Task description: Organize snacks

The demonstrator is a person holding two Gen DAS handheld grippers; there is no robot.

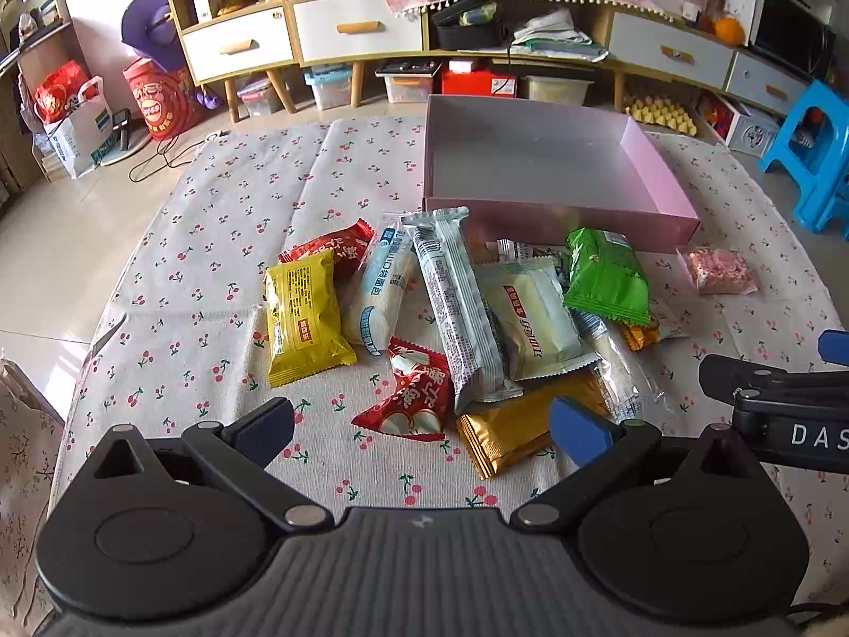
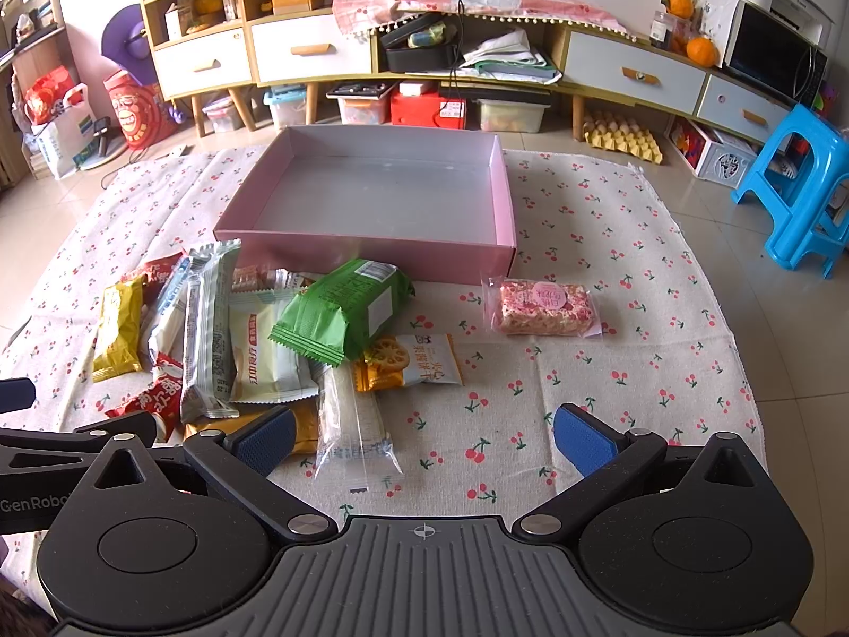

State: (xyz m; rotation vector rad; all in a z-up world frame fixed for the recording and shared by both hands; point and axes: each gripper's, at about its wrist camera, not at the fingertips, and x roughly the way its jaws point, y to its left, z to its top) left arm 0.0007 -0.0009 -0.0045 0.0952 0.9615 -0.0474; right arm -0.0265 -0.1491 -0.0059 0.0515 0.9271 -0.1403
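Both tongs (image 1: 424, 435) (image 2: 424, 438) near snack pile (image 1: 467, 313)

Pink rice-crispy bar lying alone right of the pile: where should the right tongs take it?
Grip the pink rice-crispy bar across its short width, mid-length, coming straight down from above. It lies flat on the cherry-print cloth, long side crosswise, clear of the pile and the pink box. The right tongs are open.

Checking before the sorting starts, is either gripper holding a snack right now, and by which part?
Nothing is held. The left gripper and right gripper are both open above the cloth, short of the snack pile.
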